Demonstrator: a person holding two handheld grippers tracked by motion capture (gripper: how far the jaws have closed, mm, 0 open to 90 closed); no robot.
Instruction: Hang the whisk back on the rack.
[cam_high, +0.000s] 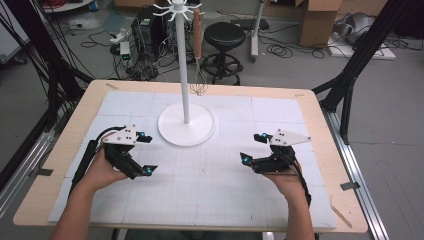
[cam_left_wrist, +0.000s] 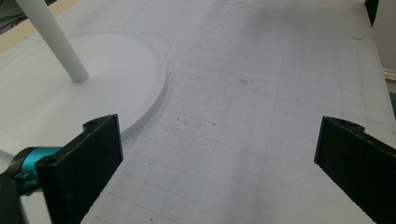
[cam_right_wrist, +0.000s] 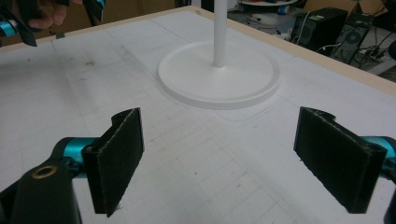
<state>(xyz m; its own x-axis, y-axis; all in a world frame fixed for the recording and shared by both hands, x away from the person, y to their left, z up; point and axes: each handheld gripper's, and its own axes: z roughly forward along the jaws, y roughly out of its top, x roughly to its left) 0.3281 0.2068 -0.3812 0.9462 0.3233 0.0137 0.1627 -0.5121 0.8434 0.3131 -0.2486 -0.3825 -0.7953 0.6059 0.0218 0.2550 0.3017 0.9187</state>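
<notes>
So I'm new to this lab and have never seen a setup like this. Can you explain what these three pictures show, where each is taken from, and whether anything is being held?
There is no robot arm here. A person holds a hand-held tool with two black jaws in each hand. The high view looks down on the table from above the person's side: the left gripper shows at left, the right gripper at right. The other two pictures come from cameras riding on the grippers, each looking out between its own jaws.

A white gridded mat covers the wooden table. On it stands a white hanging stand: a round base, a tall pole and hooks on top. A whisk with a wooden handle hangs from one hook.

Both grippers stand wide open over bare mat, and neither holds anything.
</notes>
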